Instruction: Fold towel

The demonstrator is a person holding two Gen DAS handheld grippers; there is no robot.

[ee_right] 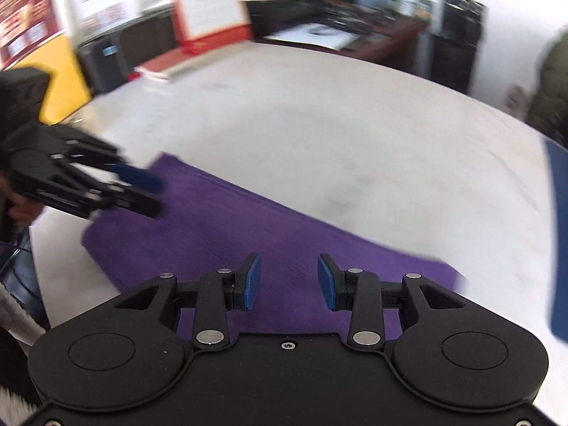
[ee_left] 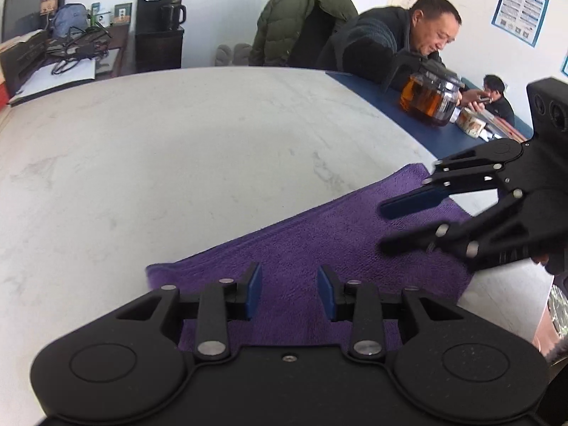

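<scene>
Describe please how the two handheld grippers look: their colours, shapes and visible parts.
Both look the same. The left gripper and the right gripper have matte black plastic bodies, with a round disc moulded at each side, black link bars joined by silver pins, and one small screw in the middle. Each finger ends in a flat blue pad. A black camera block with round lenses sits above the right gripper.

Right wrist view smeared by motion blur: wall posters (ee_right: 25, 25) unreadable, desk clutter (ee_right: 340, 10) indistinct. Purple towel (ee_right: 220, 234) near edge hidden under right gripper (ee_right: 289, 282) body; right corner blurred. Left wrist view: towel (ee_left: 319, 248) near edge hidden behind left gripper (ee_left: 289, 293) body. Blue poster (ee_left: 522, 7) text too small.
</scene>
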